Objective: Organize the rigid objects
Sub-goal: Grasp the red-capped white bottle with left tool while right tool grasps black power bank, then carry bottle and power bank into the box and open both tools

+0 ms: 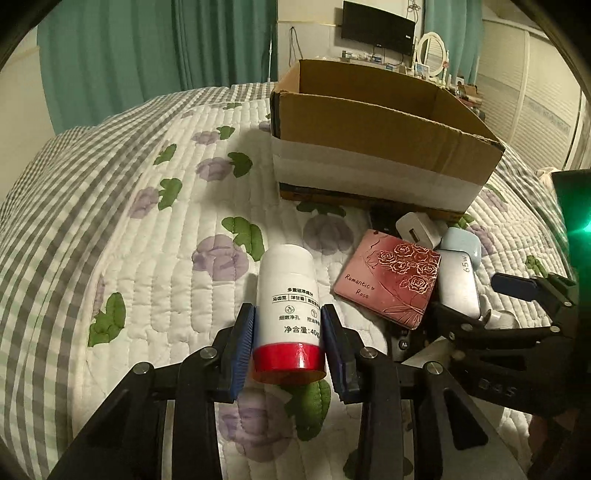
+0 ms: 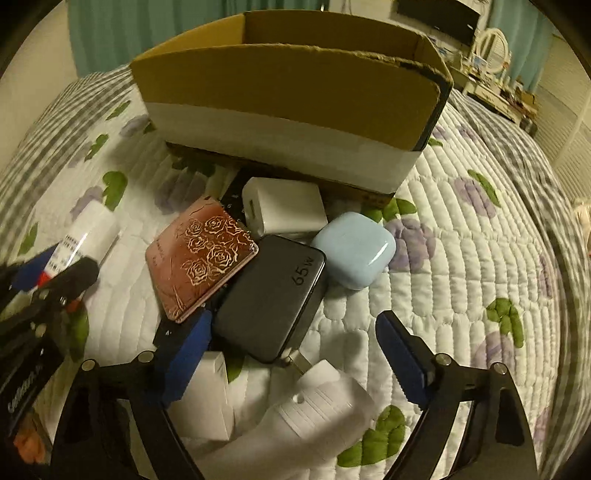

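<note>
1. Underneath everything lies a quilted bedspread (image 1: 155,229), white with purple flowers and green leaves, bordered by grey-and-white check along the left and far edges.
2. The room behind shows teal curtains (image 1: 122,48), a dark wall-mounted screen (image 1: 377,26), an oval white-framed mirror (image 1: 431,50) on a cluttered counter, and pale slatted doors (image 1: 539,110) on the right.
3. An open cardboard box (image 1: 373,147) sits on the bedspread toward the far side, with a white band around its lower wall.
4. The left gripper (image 1: 288,345) is clamped on a white bottle (image 1: 286,295) with a red cap, its blue pads pressing both sides; the bottle lies along the fingers, cap nearest the camera, above the quilt to the left of the pile.
5. The right gripper (image 2: 295,354) stands wide apart, holding nothing, over the near part of the pile.
6. The pile lies just in front of the box: a pink rose-patterned case (image 2: 201,256), a dark 65W charger (image 2: 269,295) beside it and overlapping its edge, a white charger cube (image 2: 284,208) behind, and a pale blue earbud case (image 2: 354,251) to the right.
7. Nearest the right wrist camera, a white ribbed device (image 2: 317,410) and a white box (image 2: 207,402) rest on the quilt between the fingers.
</note>
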### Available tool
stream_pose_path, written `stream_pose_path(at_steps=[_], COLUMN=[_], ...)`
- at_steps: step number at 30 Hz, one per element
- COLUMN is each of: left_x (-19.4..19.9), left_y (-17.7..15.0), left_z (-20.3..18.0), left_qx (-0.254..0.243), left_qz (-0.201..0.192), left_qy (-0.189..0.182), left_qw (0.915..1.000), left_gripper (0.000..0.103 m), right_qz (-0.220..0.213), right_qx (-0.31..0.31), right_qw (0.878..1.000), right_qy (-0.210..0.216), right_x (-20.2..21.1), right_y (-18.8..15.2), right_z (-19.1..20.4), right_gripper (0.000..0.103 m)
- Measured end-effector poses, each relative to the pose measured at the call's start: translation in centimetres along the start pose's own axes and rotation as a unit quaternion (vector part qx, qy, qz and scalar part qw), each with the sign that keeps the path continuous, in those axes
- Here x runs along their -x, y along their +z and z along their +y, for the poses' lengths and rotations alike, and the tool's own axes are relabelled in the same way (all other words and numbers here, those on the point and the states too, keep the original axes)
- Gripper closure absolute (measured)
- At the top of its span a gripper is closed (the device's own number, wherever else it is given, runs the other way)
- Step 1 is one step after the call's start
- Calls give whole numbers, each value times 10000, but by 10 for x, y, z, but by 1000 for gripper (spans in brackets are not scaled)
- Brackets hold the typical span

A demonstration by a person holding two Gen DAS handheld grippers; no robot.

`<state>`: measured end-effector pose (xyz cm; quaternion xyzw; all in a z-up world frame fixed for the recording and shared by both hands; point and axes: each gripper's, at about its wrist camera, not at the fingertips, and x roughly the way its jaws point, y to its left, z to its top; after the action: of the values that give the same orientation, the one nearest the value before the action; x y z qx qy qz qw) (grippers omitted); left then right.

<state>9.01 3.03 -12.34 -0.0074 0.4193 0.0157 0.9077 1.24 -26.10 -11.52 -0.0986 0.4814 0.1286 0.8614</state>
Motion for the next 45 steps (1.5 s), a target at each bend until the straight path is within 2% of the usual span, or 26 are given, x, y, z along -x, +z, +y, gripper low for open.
stream_pose_path(at_steps=[3,5,7,10,14,20,25,29,34,39,45], left_x=[-1,-2,-2,-2,2,18,43,61,84,98,82], left_y=[1,2,3,5,7,12,19,31,62,105,162], left_z=[0,-1,0,0,0,-7,-18,-26,-34,-37,-40], left_qx=[34,33,48,77,103,120,-4,-73,-194,-276,-278], left_qz=[7,10,16,37,41,-4,-206,-377,-691,-1032,-1101], left_qy=[-4,0,-7,-4,27,-7,-55,-145,-265,-303,-329], left_qw=[10000,10000,10000,10000,9999,9999,9998,9992,9971,9938,9930], left_gripper=[66,66,66,66,66,66,66,67,66,66,66], right_qz=[-11,-36,-60,-100,-317,-499,-621,-899,-1362,-1808,-2044], right_qx=[56,-14,-206,-202,-374,-469,-498,-483,-576,-488,-362], right_qw=[9999,10000,9997,9997,9986,9976,9967,9945,9883,9814,9772], right_qy=[-99,-78,78,42,189,135,161,227,371,430,456], right_x=[-8,-12,-14,-13,4,35,59,90,129,161,164], right_y=[3,5,7,8,0,-8,-8,-8,17,60,112], right_z=[6,7,3,3,-7,-25,-29,-35,-42,-46,-55], right_gripper=[29,32,47,49,59,61,61,61,62,61,61])
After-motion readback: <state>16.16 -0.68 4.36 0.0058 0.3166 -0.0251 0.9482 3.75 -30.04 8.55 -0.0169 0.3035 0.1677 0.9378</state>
